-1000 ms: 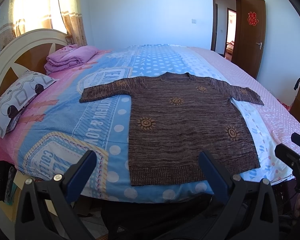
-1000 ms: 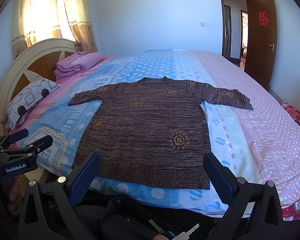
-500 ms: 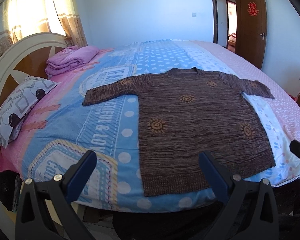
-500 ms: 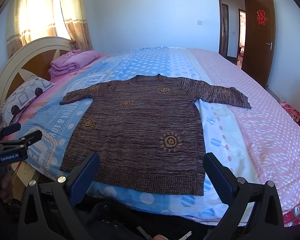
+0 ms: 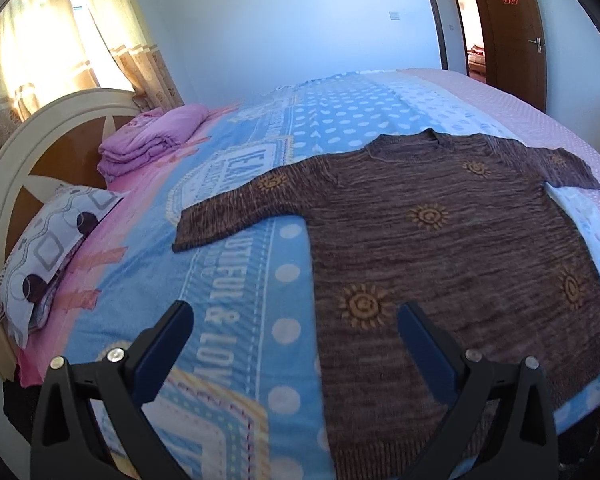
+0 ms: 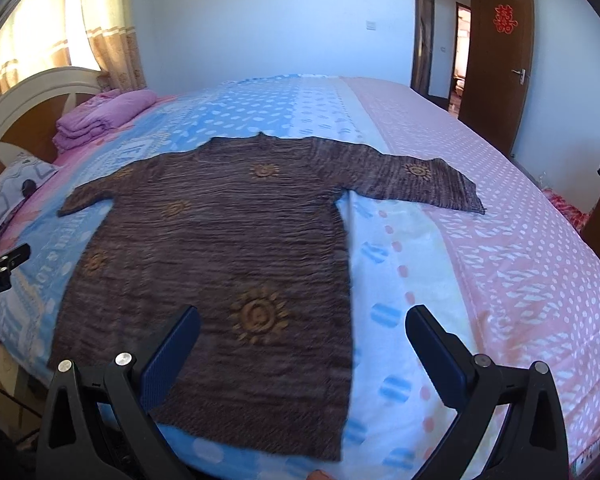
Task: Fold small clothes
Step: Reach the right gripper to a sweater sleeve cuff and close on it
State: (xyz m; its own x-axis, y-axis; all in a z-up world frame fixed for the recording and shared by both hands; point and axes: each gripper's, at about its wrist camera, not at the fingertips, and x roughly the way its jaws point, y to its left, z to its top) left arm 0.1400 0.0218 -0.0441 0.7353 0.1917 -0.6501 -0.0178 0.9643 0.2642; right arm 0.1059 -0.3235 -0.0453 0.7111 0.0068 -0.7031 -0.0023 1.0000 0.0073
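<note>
— Look at the left gripper (image 5: 294, 322). Its jaws stand wide apart and hold nothing. It hangs over the near edge of the bed (image 5: 236, 320), above the left border of the brown sweater (image 5: 440, 248).

— The right gripper (image 6: 302, 326) is the same, I think: jaws far apart, nothing between them. It is over the lower right part of the sweater, close to the hem (image 6: 260, 428).

— And the sweater itself lies flat on the bedspread, front up, both sleeves spread out to the sides, the collar on the far side.

— What can go wrong from here?

— The knit looks loose and soft. If one gripper pinches only the top layer, the back layer stays down and the fold comes out crooked. Also the hem hangs near the edge of the bed; a pull toward us could drag the whole sweater off. And if the two sides are lifted unevenly, the sleeve (image 6: 424, 182) will twist.

— Do you see any basket or box for the folded pieces?

— No container. Only a folded pink pile (image 5: 156, 140) beside the headboard (image 5: 28, 152), well apart from the sweater, and a patterned pillow (image 5: 48, 248). The picture is a little blurred there, so I cannot say what the pile contains.
</note>
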